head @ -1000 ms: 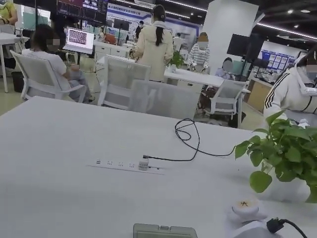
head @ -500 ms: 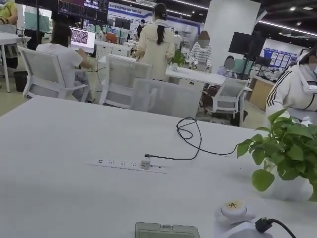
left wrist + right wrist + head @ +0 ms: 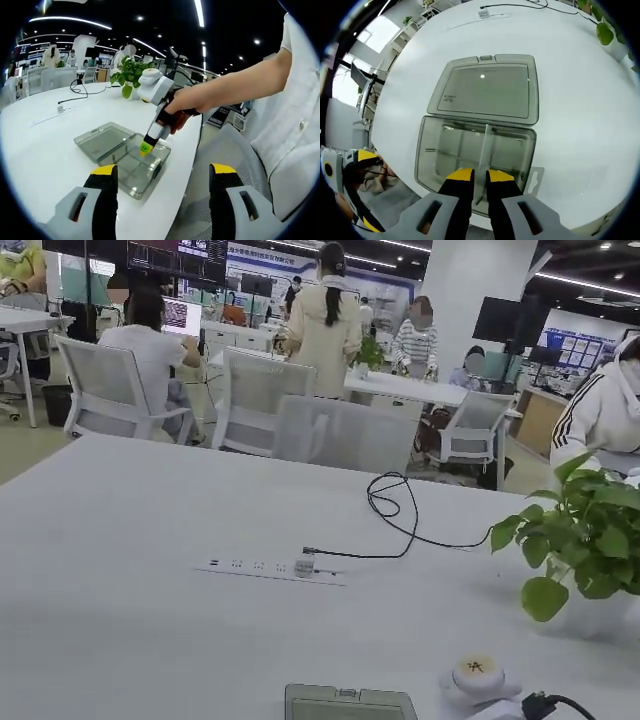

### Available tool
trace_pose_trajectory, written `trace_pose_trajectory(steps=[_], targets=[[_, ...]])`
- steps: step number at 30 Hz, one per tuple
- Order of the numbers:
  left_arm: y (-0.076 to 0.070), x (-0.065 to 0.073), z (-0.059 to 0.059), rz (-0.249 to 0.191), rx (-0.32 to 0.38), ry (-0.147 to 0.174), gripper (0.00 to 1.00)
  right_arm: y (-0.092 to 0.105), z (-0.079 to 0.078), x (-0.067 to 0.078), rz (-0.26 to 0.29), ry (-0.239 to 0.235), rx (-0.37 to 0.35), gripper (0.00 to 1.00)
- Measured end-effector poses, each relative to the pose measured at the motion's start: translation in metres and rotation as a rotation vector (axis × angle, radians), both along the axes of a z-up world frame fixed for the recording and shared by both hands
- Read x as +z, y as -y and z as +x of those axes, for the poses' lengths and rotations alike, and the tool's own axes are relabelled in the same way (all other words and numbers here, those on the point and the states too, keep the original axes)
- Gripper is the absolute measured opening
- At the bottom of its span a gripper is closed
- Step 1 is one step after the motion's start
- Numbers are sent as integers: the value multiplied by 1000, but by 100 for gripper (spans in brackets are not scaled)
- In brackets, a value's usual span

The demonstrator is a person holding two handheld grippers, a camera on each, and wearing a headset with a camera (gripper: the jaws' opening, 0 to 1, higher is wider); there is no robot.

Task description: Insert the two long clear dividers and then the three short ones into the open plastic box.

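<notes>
The clear plastic box [image 3: 427,150] lies open near the table's edge, its lid [image 3: 485,90] folded flat behind it. Clear dividers stand inside the tray. My right gripper [image 3: 480,175] hangs over the tray's near side, jaws nearly together on a thin clear divider [image 3: 489,145] that runs from the hinge side towards the front wall. In the left gripper view the box [image 3: 131,165] sits ahead with the right gripper [image 3: 145,148] dipping into it. My left gripper [image 3: 163,170] is held back from the box, jaws wide apart and empty. The lid's edge [image 3: 350,703] shows in the head view.
A white power strip [image 3: 270,568] with a plugged black cable [image 3: 400,520] lies mid-table. A potted plant [image 3: 585,540] and a round white device [image 3: 477,675] stand at the right. The table's rim [image 3: 175,190] runs just beside the box. Chairs and people are beyond.
The head camera has drifted slightly left and down, so the picture has shifted. The things on the table have not moved. People in the background have shifted a little.
</notes>
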State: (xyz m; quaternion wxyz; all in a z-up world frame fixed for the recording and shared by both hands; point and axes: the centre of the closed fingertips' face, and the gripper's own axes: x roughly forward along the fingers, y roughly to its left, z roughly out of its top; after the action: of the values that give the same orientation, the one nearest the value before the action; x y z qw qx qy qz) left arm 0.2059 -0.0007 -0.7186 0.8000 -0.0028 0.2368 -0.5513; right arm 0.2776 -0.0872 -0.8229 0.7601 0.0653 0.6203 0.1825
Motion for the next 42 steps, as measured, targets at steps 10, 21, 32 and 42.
trace_pose_trajectory(steps=[10, 21, 32, 42], targets=[[0, 2, 2, 20, 28, -1, 75, 3, 0, 10, 84, 61, 8, 16], [-3, -2, 6, 44, 89, -21, 74, 6, 3, 38, 163, 209, 159, 30], [-10, -4, 12, 79, 164, -38, 73, 5, -8, 59, 251, 344, 348, 44], [-22, -17, 18, 130, 233, -64, 72, 14, -22, 65, 290, 472, 486, 63]])
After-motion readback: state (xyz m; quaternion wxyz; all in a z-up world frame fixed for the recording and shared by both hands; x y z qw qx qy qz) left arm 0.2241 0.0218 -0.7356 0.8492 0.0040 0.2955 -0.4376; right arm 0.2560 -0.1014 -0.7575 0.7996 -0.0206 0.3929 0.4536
